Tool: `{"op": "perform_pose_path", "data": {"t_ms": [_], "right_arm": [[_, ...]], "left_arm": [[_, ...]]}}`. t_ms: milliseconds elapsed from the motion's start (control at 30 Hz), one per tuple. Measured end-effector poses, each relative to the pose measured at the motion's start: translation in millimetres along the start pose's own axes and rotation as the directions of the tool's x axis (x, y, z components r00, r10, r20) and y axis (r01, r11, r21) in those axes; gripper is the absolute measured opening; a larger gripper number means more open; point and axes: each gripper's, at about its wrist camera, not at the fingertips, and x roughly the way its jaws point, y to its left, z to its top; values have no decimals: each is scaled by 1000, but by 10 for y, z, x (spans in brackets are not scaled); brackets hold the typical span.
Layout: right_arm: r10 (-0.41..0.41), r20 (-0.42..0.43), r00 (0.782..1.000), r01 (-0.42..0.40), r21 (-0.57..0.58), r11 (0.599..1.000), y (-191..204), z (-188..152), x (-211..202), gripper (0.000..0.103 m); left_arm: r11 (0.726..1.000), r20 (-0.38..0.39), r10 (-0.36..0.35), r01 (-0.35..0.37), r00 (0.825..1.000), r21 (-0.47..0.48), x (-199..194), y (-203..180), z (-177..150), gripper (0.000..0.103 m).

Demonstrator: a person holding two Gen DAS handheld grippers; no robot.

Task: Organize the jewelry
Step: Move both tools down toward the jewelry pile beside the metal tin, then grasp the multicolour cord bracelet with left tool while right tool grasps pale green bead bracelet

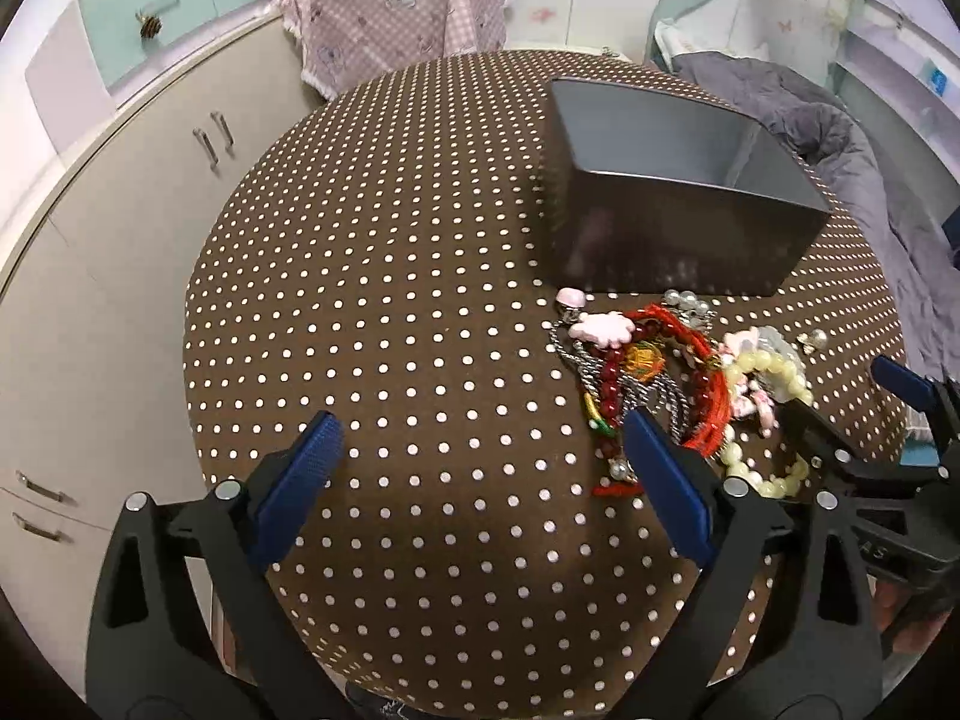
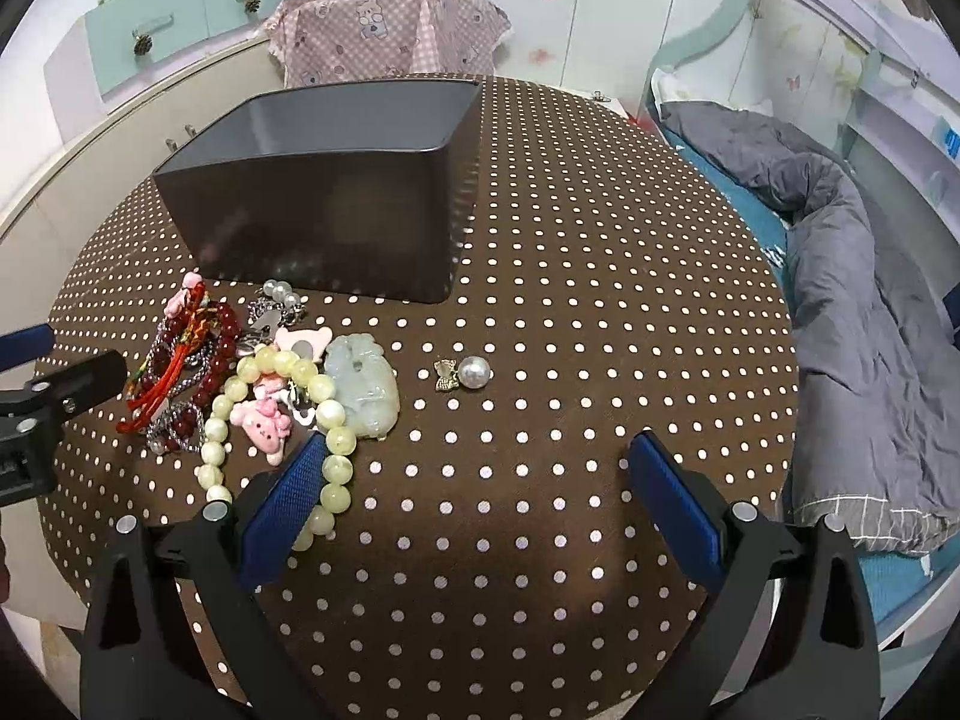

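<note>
A heap of jewelry lies on the brown dotted tablecloth, just in front of a dark grey box with a divider inside. In the right wrist view the heap holds red beads with red cord, a pale yellow bead bracelet, a pale jade pendant and pink charms. A pearl with a small bow lies apart to the right. My left gripper is open, left of the heap. My right gripper is open, below the pearl, its left finger over the bracelet.
The grey box stands at the back of the round table. Cabinets with handles lie to the left, a bed with a grey quilt to the right, and a pink checked cover behind the table.
</note>
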Motion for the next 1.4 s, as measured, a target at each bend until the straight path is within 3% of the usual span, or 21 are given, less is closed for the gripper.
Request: {"op": "perform_pose_path", "data": {"t_ms": [300,433,533,700,1000,1233,1300,1333,1400], "right_arm": [[16,-7,1000,-16,-1,1000,-7,51,12,95],[16,-7,1000,-16,-2,1000,4,56,13,95],[17,-7,1000,-17,-4,1000,-6,62,12,95],[14,-8,1000,-14,-5,1000,-24,53,5,95],[16,-7,1000,-16,-3,1000,-19,46,1,95],[16,-3,1000,-16,-6,1000,-18,40,-5,95],[13,7,1000,-13,-18,1000,-4,21,-18,95],[11,14,1000,-10,-29,1000,2,14,-28,94],[32,23,999,-31,-45,999,20,-12,-50,82]], "left_arm": [[1000,-29,-4,3,1000,-14,180,5,81,91],[999,-37,54,-54,998,-2,287,61,133,91],[998,-37,55,-55,998,9,290,57,140,91],[992,-25,97,-94,995,83,236,-53,120,91],[1000,-73,9,-8,997,20,195,34,49,91],[998,-66,16,-12,998,56,241,11,32,89],[996,-58,-46,50,997,74,212,7,23,68],[995,-52,-51,56,997,83,190,-10,16,63],[992,-35,-53,57,998,110,160,-40,7,34]]}}
